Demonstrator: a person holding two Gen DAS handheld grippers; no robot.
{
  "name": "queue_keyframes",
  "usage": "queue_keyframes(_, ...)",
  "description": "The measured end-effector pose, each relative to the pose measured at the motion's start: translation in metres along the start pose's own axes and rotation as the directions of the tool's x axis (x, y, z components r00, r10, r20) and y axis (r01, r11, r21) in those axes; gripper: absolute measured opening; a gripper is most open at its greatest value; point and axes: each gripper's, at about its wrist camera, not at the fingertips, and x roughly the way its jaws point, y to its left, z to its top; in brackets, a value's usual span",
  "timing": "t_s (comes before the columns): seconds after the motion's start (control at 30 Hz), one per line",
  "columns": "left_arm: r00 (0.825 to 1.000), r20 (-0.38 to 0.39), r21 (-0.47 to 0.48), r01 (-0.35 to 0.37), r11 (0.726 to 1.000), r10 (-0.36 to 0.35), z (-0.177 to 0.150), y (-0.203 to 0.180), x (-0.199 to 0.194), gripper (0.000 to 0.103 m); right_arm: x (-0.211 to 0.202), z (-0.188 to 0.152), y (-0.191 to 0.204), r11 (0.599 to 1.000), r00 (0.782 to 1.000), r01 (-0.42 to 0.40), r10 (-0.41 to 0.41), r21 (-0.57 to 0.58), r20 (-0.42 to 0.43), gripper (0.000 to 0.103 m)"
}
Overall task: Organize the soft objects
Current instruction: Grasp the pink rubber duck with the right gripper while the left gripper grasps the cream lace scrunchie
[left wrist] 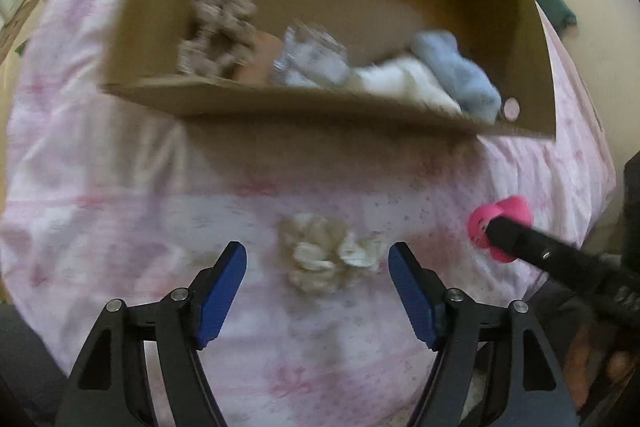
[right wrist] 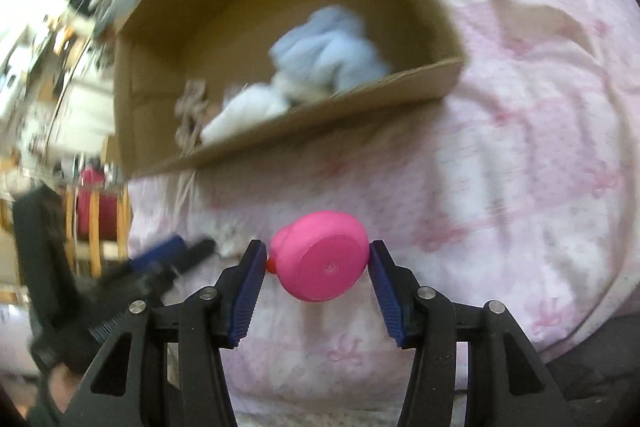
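In the lower centre of the right wrist view, the right gripper (right wrist: 318, 261) clamps a pink rubber duck (right wrist: 322, 261) between its 2 blue pads, flat base toward the camera, probably so it can be carried to the cardboard box (right wrist: 280, 147) in the upper left. That box already holds a blue plush (right wrist: 332, 51) and a white cloth (right wrist: 248, 111). In the left wrist view the left gripper (left wrist: 318, 267) is spread wide around a cream fabric flower (left wrist: 328, 253) on the pink bedsheet (left wrist: 120, 195), seemingly lined up to grasp it
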Motion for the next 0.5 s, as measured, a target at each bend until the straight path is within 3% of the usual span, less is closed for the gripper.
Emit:
queue_keyframes(0.3, 0.998, -0.016, 0.007, -0.057, 0.998, 0.057, 0.001, -0.007, 0.026, 0.070, -0.003, 0.004, -0.008, 1.000, 1.000, 0.005, -0.005, 0.013, -0.006, 0.056)
queue_keyframes(0.5, 0.994, -0.031, 0.063, -0.106, 0.992, 0.108, -0.010, -0.010, 0.027, 0.041, 0.008, 0.003, 0.003, 1.000, 1.000, 0.010, -0.010, -0.004, -0.016, 0.056)
